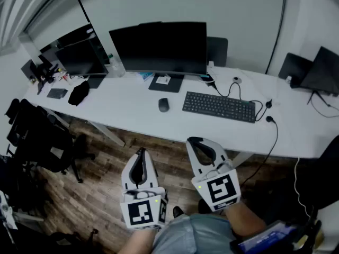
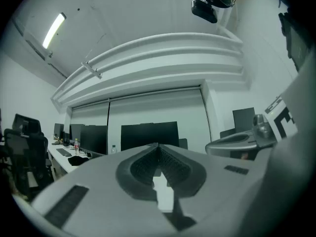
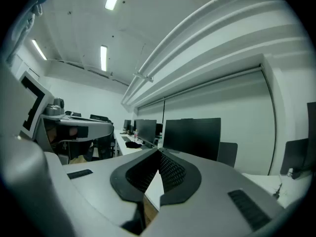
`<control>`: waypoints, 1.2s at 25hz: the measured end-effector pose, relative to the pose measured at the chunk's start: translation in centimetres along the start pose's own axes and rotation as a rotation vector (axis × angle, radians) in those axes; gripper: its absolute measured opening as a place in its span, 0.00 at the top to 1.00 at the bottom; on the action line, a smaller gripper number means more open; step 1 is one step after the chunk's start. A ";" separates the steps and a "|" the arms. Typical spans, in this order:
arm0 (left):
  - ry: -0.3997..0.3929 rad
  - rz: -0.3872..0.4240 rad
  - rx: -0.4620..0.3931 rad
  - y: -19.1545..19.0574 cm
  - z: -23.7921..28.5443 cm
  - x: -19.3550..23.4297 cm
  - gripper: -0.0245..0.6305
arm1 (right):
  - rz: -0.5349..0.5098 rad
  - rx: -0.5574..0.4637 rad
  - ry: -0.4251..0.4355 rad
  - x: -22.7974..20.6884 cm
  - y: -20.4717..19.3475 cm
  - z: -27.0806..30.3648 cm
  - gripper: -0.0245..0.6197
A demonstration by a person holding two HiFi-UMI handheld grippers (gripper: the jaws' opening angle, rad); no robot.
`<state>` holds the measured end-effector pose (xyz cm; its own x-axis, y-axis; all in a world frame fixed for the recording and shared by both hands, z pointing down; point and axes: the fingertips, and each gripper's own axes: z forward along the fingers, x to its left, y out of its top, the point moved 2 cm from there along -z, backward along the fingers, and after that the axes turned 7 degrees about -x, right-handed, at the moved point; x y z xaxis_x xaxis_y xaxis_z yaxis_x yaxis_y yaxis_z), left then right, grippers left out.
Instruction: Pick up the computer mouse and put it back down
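The dark computer mouse (image 1: pixel 163 105) lies on the white desk (image 1: pixel 127 112), left of a black keyboard (image 1: pixel 219 106) and in front of the big monitor (image 1: pixel 159 47). Both grippers are held level close to my body, over the wooden floor and short of the desk edge. My left gripper (image 1: pixel 140 152) has its jaws closed tip to tip with nothing between them; the left gripper view shows its tips (image 2: pixel 158 144) meeting. My right gripper (image 1: pixel 195 141) is likewise shut and empty (image 3: pixel 159 151). The mouse does not show in either gripper view.
A second monitor (image 1: pixel 79 57) and a black object (image 1: pixel 79 92) sit on the desk's left end, and an open laptop (image 1: pixel 323 70) on its right end. Black office chairs (image 1: pixel 37 136) stand at the left. A cable (image 1: pixel 273 142) hangs off the desk's front edge.
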<state>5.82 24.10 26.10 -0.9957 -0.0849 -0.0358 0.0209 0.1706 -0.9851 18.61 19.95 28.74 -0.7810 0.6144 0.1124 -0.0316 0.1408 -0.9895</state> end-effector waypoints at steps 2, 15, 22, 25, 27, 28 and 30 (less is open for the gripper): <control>0.001 0.002 0.001 -0.1 0.2 -0.3 0.95 | -0.003 -0.001 0.003 -0.3 -0.1 0.0 0.94; 0.032 0.020 0.012 -0.4 0.7 -2.3 0.95 | 0.036 -0.017 0.063 -1.9 -0.4 -0.3 0.63; 0.076 0.036 0.028 -1.3 0.7 -3.4 0.95 | 0.007 -0.006 0.107 -3.0 -1.5 0.0 0.59; 0.085 0.034 0.035 -2.0 0.8 -3.1 0.95 | 0.007 -0.008 0.129 -2.9 -1.8 0.7 0.59; 0.096 0.032 0.039 -2.3 1.0 -2.6 0.95 | 0.012 -0.009 0.139 -2.8 -1.9 1.3 0.60; 0.102 0.032 0.040 -2.4 1.1 -2.3 0.95 | 0.013 -0.008 0.143 -2.7 -2.0 1.7 0.60; 0.113 0.032 0.042 -2.6 1.4 -1.6 0.95 | 0.014 -0.007 0.150 -2.5 -2.2 2.5 0.60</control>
<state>7.47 22.41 28.52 -0.9982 0.0315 -0.0504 0.0541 0.1304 -0.9900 19.08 16.19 30.44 -0.6795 0.7252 0.1113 -0.0166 0.1364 -0.9905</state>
